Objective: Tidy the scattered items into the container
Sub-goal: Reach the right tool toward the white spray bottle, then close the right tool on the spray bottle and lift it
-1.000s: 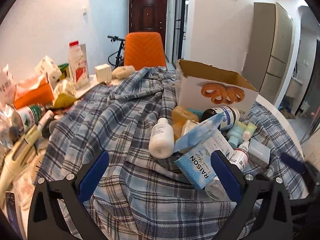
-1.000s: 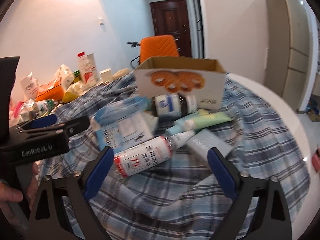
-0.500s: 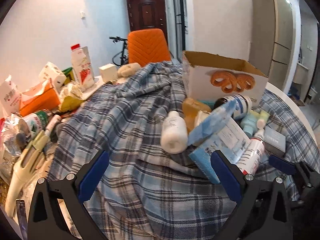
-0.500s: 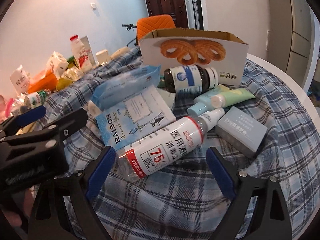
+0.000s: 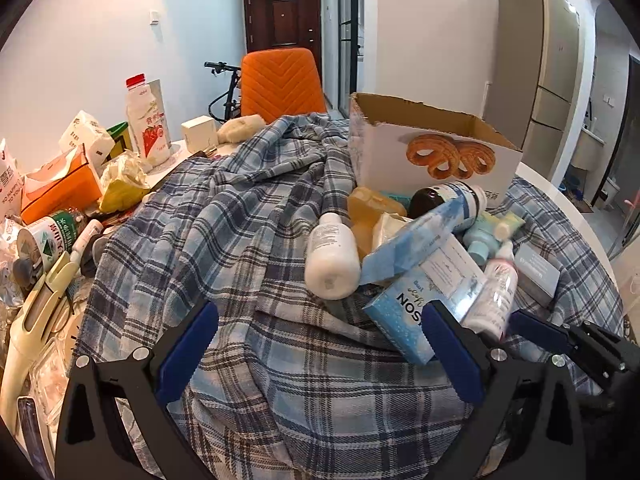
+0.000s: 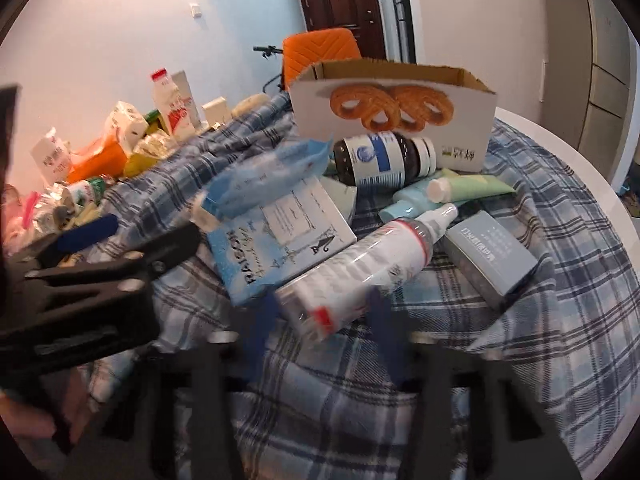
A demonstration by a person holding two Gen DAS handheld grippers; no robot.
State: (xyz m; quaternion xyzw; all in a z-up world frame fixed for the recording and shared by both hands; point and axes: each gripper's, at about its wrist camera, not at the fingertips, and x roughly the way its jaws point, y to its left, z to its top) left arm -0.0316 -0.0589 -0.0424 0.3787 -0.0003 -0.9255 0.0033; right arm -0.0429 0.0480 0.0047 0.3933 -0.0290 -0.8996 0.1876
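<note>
Both tongs differ — right tongs [image 6: 320, 316] closing on spray bottle [image 6: 360, 276], left tongs [image 5: 320, 352] wide.

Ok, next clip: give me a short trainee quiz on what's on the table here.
1. What lies on its side directly in front of the cardboard box?
A. a dark bottle with a blue and white label
B. a milk bottle
C. an orange tissue box

2. True or false: the left tongs stand open over the plaid cloth with nothing between them.

3. Fill in: in the right wrist view, the white spray bottle lies between the RAISON pack and a ____.

Key: 1 A; 2 true; 3 grey box.
</note>
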